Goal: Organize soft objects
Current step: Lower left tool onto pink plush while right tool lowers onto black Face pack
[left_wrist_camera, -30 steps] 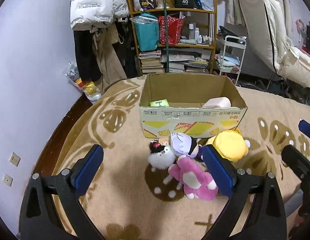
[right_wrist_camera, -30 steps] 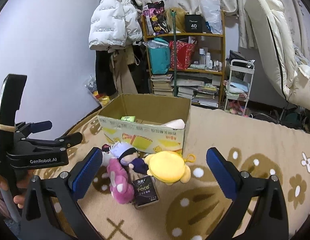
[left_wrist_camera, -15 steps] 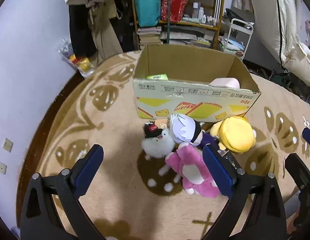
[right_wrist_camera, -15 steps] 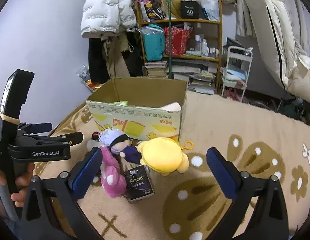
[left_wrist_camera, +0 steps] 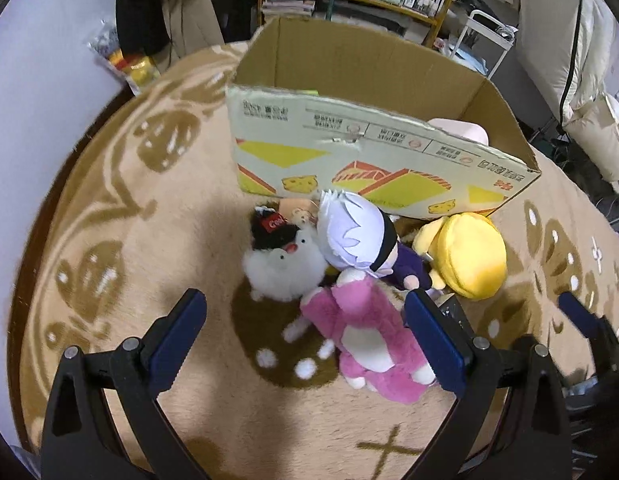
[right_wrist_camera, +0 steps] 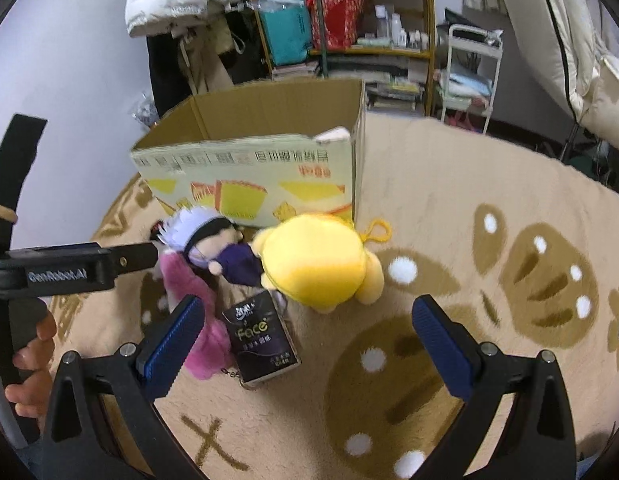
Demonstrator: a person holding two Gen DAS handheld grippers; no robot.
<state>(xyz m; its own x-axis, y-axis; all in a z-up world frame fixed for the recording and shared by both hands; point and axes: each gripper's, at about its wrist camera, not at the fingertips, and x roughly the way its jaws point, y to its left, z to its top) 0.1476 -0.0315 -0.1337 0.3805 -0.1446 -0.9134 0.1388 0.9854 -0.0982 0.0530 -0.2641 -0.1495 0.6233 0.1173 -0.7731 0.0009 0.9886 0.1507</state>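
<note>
Several soft toys lie on the rug in front of an open cardboard box (left_wrist_camera: pixel 373 148) (right_wrist_camera: pixel 261 176): a white fluffy toy with a black cap (left_wrist_camera: pixel 283 264), a white-haired doll in purple (left_wrist_camera: pixel 357 240) (right_wrist_camera: pixel 213 244), a pink plush (left_wrist_camera: pixel 369 332) (right_wrist_camera: pixel 193 292) and a yellow plush (left_wrist_camera: pixel 465 256) (right_wrist_camera: pixel 317 260). A dark tissue pack (right_wrist_camera: pixel 265 340) lies beside the pink plush. My left gripper (left_wrist_camera: pixel 305 340) is open just above the pink plush and white toy. My right gripper (right_wrist_camera: pixel 305 340) is open above the tissue pack and yellow plush. A pale pink item (left_wrist_camera: pixel 465 130) sits inside the box.
The patterned beige rug (right_wrist_camera: pixel 489 280) stretches to the right. Behind the box stand a cluttered shelf (right_wrist_camera: pixel 349 20), a white cart (right_wrist_camera: pixel 469 72) and hanging coats (right_wrist_camera: pixel 181 0). A hand (right_wrist_camera: pixel 29 360) holds the left gripper's handle at the right wrist view's left edge.
Both grippers have moved forward and down toward the toys, which now look larger. The jaws stay wide apart and no toy has shifted.
</note>
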